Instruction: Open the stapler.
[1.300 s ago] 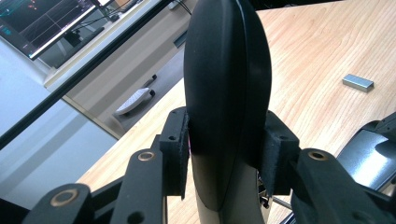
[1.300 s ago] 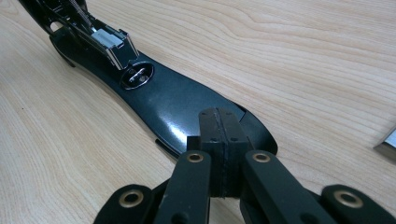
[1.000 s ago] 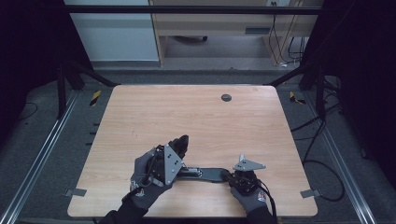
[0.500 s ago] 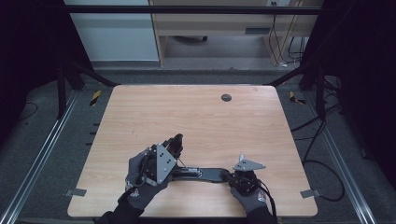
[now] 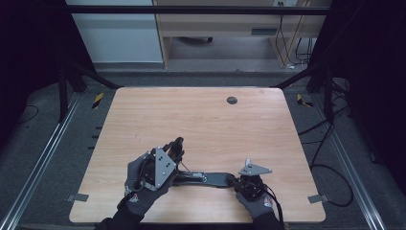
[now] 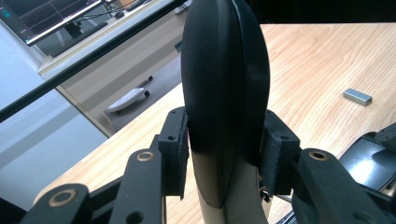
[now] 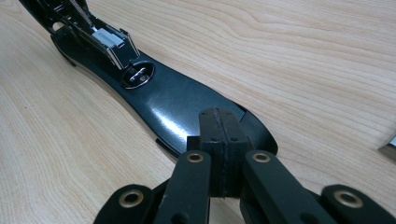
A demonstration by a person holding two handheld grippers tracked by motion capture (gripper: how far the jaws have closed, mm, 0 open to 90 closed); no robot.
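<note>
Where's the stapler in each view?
High view: stapler lies left to right near the table's front edge, its cover lifted at the left end.
Left gripper view: its black cover stands upright in the centre, clamped between the jaws.
Right gripper view: its black base runs from upper left to centre, ending at the shut jaws.
Shared landmark: the light wooden tabletop.

On the light wooden desk [image 5: 206, 124], a long black stapler [image 5: 206, 178] lay opened between 2 grippers: the left gripper [image 5: 174, 149] held its raised lid, the right gripper [image 5: 238, 182] pressed its base.
</note>
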